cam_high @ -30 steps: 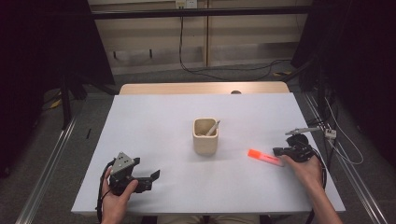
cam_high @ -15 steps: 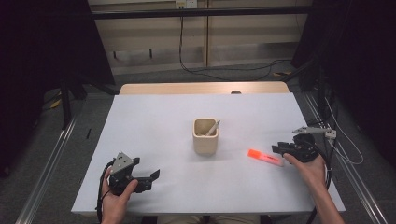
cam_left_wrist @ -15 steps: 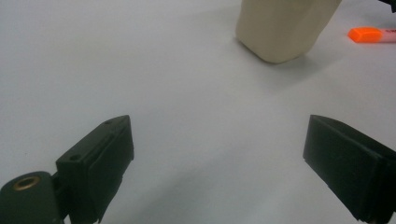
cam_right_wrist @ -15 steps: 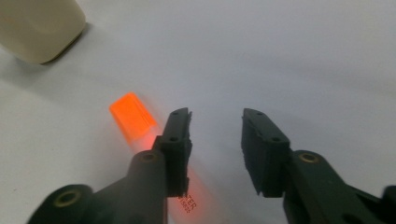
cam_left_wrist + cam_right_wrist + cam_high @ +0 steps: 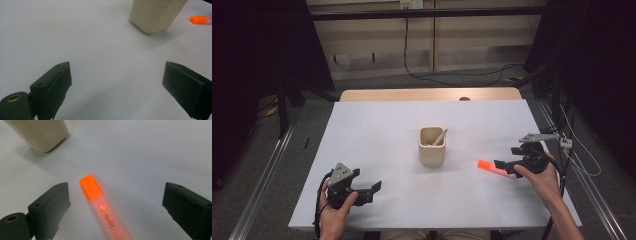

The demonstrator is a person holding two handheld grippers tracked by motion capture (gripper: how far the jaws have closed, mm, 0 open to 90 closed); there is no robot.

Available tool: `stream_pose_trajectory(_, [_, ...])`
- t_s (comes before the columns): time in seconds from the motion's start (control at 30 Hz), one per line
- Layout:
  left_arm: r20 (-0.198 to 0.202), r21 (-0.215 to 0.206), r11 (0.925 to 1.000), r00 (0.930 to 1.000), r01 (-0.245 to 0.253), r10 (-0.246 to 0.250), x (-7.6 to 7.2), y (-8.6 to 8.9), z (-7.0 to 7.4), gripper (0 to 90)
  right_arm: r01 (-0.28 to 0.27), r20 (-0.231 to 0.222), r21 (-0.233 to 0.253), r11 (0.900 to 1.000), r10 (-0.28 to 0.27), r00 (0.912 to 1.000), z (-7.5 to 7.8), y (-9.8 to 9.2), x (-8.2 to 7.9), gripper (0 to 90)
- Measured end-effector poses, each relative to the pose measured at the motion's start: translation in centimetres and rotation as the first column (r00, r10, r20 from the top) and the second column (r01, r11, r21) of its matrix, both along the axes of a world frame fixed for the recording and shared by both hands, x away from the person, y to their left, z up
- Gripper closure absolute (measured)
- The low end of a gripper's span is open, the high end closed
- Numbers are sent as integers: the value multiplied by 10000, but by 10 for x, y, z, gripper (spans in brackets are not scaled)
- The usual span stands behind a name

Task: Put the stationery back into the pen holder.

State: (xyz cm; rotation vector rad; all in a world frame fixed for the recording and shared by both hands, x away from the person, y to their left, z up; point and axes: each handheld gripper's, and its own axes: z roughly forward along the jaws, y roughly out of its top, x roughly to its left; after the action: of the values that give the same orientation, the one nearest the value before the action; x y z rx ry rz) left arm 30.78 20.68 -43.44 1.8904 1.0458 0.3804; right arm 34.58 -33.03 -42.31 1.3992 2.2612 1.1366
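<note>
Highlighter (image 5: 100, 202), orange translucent plastic with square cap, lies flat between right gripper's (image 5: 116, 202) spread jaws.

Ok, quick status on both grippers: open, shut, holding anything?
Left gripper: open, holding nothing, above bare white table.
Right gripper: open, jaws either side of the orange highlighter pen, not clamped.

The highlighter (image 5: 105, 207) bears the raised word "HIGH" along its barrel; the letters after it are too blurred to read.
</note>
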Motion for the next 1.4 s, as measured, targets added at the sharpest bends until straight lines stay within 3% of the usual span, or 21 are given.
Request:
stream_pose_trajectory(0.07, [21,83,9999,9999,105,-106,0,0,0,87,-219,66,-48,9997,220,9997,0,3,0,86])
stream_pose_trajectory(0.3, [16,38,9999,9999,125,-125,0,0,1,88,-1335,-656,-830,9876,1282,9896,2,27,10,112])
stream_pose_trajectory(0.43, [44,39,9999,9999,143,-143,0,0,1,88,-1577,-864,-1174,9805,1481,9852,-1,36,17,123])
stream_pose_trajectory(0.57, [7,10,9998,9998,185,-185,0,0,1,88,-1889,-986,-1433,9715,1759,9795,1,41,22,232])
stream_pose_trajectory(0.63, [38,1,9998,9998,208,-208,0,-1,2,94,-2274,-1119,-1712,9586,2104,9712,1,44,24,313])
stream_pose_trajectory(0.73, [77,-12,9996,9996,273,-273,0,-2,1,95,-2683,-1432,-2160,9388,2413,9598,0,49,27,312])
stream_pose_trajectory(1.03, [68,15,9997,9997,231,-232,1,-1,1,94,-3617,-2001,-3149,8775,3111,9291,-1,57,35,463])
stream_pose_trajectory(1.07, [78,-15,9997,9996,257,-257,1,-1,1,94,-3660,-2053,-3156,8754,3136,9271,-2,58,36,475])
stream_pose_trajectory(1.27, [207,15,9996,9994,273,-273,0,-4,3,94,-4319,-2319,-3265,8408,3717,8989,-5,65,41,590])
stream_pose_trajectory(1.4, [205,-20,9997,9995,230,-230,1,-3,2,94,-4354,-2588,-3535,8279,3607,8961,-8,64,41,599])
